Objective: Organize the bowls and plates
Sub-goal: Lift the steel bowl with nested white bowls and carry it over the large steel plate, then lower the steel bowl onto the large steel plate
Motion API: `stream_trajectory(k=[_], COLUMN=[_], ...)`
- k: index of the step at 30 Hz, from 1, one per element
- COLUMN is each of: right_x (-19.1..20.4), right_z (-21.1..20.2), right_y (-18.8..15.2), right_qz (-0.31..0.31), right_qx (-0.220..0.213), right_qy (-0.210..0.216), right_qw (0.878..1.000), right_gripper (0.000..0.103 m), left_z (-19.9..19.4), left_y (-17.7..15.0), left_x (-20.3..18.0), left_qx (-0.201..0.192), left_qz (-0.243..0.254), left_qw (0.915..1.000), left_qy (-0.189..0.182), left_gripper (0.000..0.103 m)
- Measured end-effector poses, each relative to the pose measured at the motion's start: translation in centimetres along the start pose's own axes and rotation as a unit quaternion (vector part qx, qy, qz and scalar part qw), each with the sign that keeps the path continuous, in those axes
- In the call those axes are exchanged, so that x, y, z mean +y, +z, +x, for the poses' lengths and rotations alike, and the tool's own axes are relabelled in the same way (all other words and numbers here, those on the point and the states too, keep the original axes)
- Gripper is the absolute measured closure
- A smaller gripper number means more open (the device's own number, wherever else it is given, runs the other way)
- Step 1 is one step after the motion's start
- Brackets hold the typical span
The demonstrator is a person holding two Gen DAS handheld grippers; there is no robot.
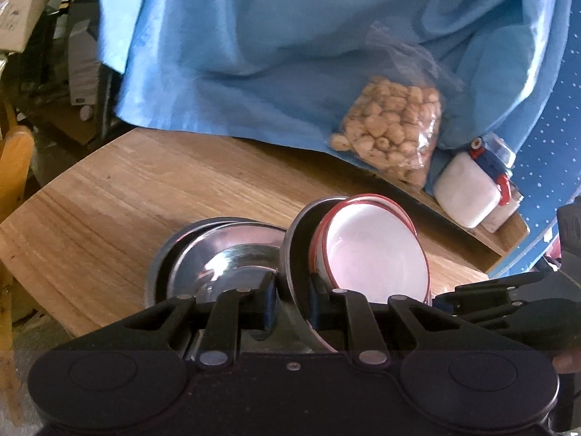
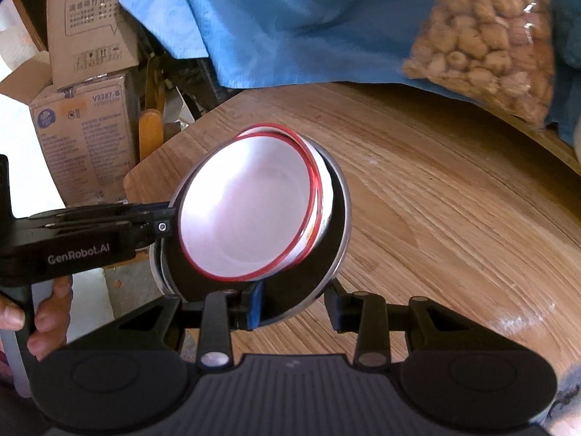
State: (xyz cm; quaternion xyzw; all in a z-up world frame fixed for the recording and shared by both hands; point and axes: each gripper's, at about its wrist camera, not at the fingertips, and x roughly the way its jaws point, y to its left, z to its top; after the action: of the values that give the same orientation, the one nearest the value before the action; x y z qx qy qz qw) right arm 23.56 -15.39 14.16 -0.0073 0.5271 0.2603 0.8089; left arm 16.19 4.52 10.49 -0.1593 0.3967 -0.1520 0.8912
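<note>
A steel plate (image 1: 295,254) is tilted up on edge, with white red-rimmed bowls (image 1: 377,258) nested in it. My left gripper (image 1: 292,301) is shut on the plate's rim. In the right wrist view the same plate (image 2: 337,232) and bowls (image 2: 250,214) are tilted, and the left gripper (image 2: 165,227) holds the plate's left rim. My right gripper (image 2: 294,305) is open, its fingers (image 2: 254,305) either side of the plate's lower rim. Stacked steel plates (image 1: 225,258) lie flat on the wooden table (image 1: 127,196) to the left.
A blue cloth (image 1: 290,54) hangs over the table's far side. A clear bag of nuts (image 1: 392,134) and a white lidded container (image 1: 468,192) rest at the back right. Cardboard boxes (image 2: 87,101) stand beyond the table's left edge.
</note>
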Motion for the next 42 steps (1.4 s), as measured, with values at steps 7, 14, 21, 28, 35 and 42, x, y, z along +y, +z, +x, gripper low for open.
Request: stream_trajectory(k=[7,14,21,28,35,42], right_x=[1.2,2.3,3.3,3.7,3.8,3.9], right_z=[1.5,2.5,3.2,4.0,4.4,4.6], right_y=[1.0,1.7,2.3,2.5,2.8,2.8], right_qz=[-0.015,-0.033,-0.047,-0.05,-0.051,-0.05], right_qx=[0.011,0.02,0.03,0.036,0.041,0.044], right_qy=[0.006,0.007,0.005,0.007,0.007,0.009], right_qw=[1.0,0.999,0.998,0.998,0.998,0.998], right_gripper=[0.064,0.064,0.064,0.064,0.064,0.064], left_z=[-0.3,-0.7,-0.8,-0.8,-0.7,-0.5], left_y=[0.1,-0.1,-0.1,-0.1,0.0,-0.1], left_x=[1.9,3.5,4.7,5.4,5.8,5.9], left_qx=[-0.002,-0.003,-0.002,0.0,0.002,0.004], left_qz=[-0.016,-0.03,-0.043,-0.049,-0.054,-0.057], left_qw=[0.9998,0.9994,0.9989,0.9985,0.9982,0.9979], left_qy=[0.011,0.019,0.021,0.025,0.026,0.03], left_gripper=[0.085,0.085,0.085,0.085,0.085,0.085])
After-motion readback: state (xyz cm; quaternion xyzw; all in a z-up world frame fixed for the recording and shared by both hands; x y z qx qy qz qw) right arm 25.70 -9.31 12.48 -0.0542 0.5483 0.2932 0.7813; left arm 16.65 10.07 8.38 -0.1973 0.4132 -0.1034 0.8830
